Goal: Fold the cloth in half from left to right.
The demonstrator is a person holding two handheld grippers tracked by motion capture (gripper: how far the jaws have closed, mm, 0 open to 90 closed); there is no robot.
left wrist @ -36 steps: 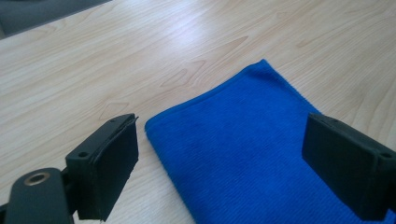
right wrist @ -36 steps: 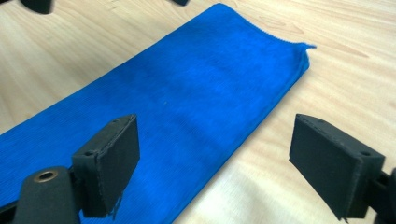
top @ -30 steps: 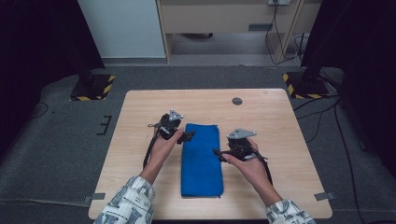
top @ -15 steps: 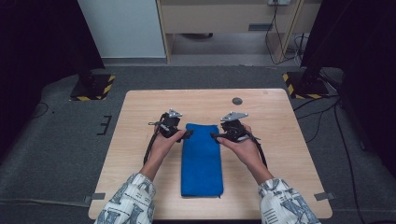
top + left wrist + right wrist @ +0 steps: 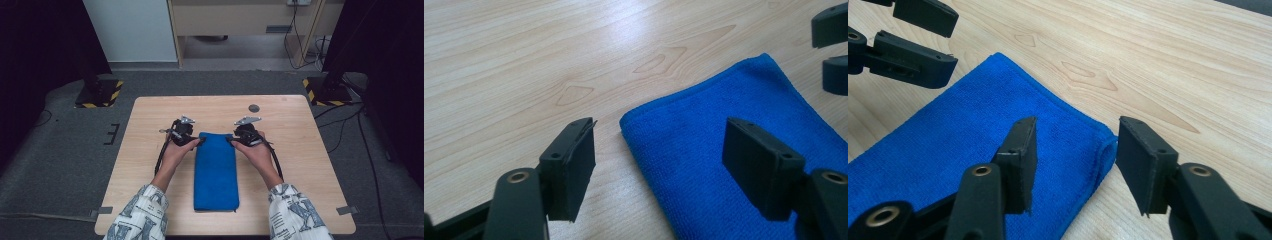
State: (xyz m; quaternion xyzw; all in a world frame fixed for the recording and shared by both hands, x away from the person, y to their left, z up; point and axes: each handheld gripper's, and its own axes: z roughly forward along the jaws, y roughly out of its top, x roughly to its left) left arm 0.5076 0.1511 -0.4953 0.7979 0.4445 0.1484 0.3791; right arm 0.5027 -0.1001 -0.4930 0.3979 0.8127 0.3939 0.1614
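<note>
Up top, from the high view, one big wooden tabletop [image 5: 310,150] sits on a grey floor [image 5: 65,165]. On it lies one blue cloth [image 5: 216,172], folded into a long strip. It runs from the near edge toward the middle, and both long sides have lots of bare wood beside them. The far part of the tabletop is bare too, but for one small dark round spot [image 5: 254,108] far off to the right.

Two hands come in from the near side, each with one claw. The left claw [image 5: 199,141] is at the far left corner of the cloth. The right claw [image 5: 231,140] is at the far right corner. Both sit low, just at the cloth's far end.

Seen from the left gripper view, the left claw [image 5: 659,165] is part way open and has just been closing. One jaw is over bare wood and the other is over the cloth [image 5: 704,165], with the corner between them. It is not pinching anything.

Seen from the right gripper view, the right claw [image 5: 1075,162] is part way open too and has just been closing. The cloth's corner [image 5: 1100,147] lies between its jaws. The pads are not pressing on it.
</note>
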